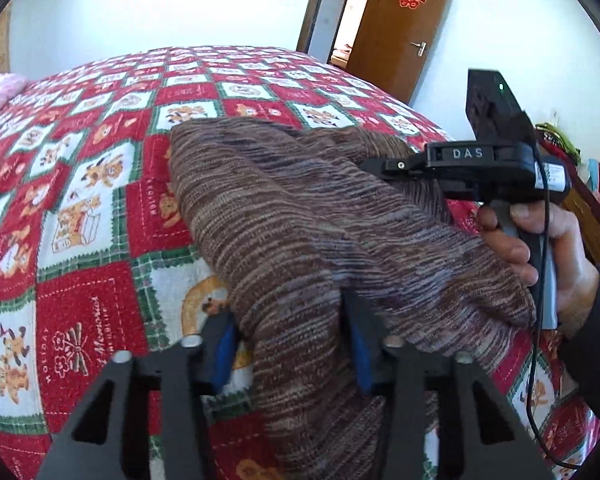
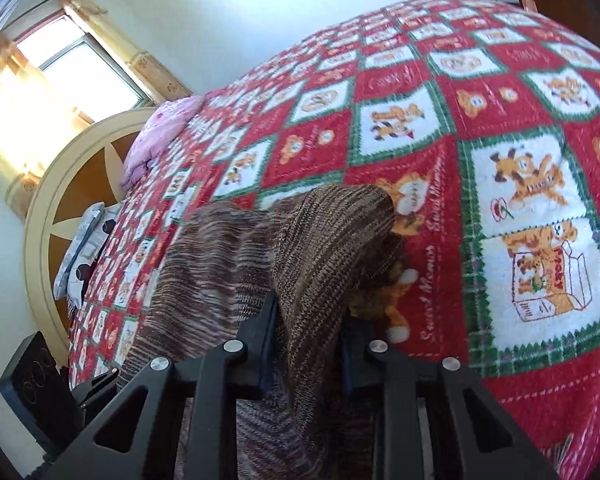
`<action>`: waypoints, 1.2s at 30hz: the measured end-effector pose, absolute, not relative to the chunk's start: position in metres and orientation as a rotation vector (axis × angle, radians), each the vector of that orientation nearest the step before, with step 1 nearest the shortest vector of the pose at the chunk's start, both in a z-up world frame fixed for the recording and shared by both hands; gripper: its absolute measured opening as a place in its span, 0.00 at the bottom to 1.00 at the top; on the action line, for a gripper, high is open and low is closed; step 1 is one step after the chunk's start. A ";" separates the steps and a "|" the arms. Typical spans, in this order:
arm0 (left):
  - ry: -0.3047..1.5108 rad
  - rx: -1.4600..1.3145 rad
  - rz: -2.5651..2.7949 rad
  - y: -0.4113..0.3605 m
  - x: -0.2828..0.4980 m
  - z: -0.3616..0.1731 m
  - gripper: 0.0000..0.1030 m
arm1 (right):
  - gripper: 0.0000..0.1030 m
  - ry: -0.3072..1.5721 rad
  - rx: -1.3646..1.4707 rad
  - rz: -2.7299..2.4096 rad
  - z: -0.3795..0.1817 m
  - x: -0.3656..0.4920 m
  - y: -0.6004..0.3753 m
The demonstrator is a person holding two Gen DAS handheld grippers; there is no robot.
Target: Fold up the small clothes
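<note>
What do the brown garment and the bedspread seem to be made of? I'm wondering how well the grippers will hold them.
The brown garment looks like soft marled knit yarn, matte: fine ribbed rows in brown, tan and grey streaks, draping loosely. The bedspread looks like plush, towel-like printed fabric: fuzzy nap, slightly blurred bear pictures. Fibre content of either cannot be told.

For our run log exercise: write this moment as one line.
left gripper: shut on brown striped knitted garment | right gripper: shut on it | garment lifted over red patchwork bedspread
</note>
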State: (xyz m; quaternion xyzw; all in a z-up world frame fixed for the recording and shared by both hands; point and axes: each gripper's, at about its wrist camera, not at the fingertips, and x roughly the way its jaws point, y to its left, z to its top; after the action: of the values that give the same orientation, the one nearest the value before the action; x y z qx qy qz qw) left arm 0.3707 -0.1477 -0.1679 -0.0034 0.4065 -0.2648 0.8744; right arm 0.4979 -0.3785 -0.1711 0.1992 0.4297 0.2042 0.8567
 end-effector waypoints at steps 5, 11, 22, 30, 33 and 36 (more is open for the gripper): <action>0.818 0.064 -0.511 -0.151 0.355 -0.156 0.30 | 0.24 0.859 0.415 0.441 -0.152 0.485 -0.374; 0.782 0.087 -0.505 -0.144 0.339 -0.139 0.29 | 0.24 0.851 0.391 0.487 -0.133 0.471 -0.359; 0.741 0.087 -0.456 -0.098 0.306 -0.121 0.28 | 0.24 0.856 0.366 0.588 -0.124 0.452 -0.304; 0.708 0.058 -0.405 -0.059 0.285 -0.109 0.28 | 0.24 0.851 0.373 0.667 -0.118 0.443 -0.255; 0.695 0.037 -0.381 -0.042 0.281 -0.106 0.28 | 0.24 0.844 0.373 0.698 -0.113 0.439 -0.235; 0.678 0.011 -0.356 -0.022 0.273 -0.103 0.28 | 0.24 0.839 0.361 0.730 -0.108 0.435 -0.213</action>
State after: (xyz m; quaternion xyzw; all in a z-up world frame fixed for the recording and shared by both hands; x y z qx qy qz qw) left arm 0.2726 -0.0224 -0.1030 0.0052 0.3309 -0.1737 0.9275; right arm 0.4346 -0.2126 -0.1080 0.1705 0.3961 0.3445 0.8339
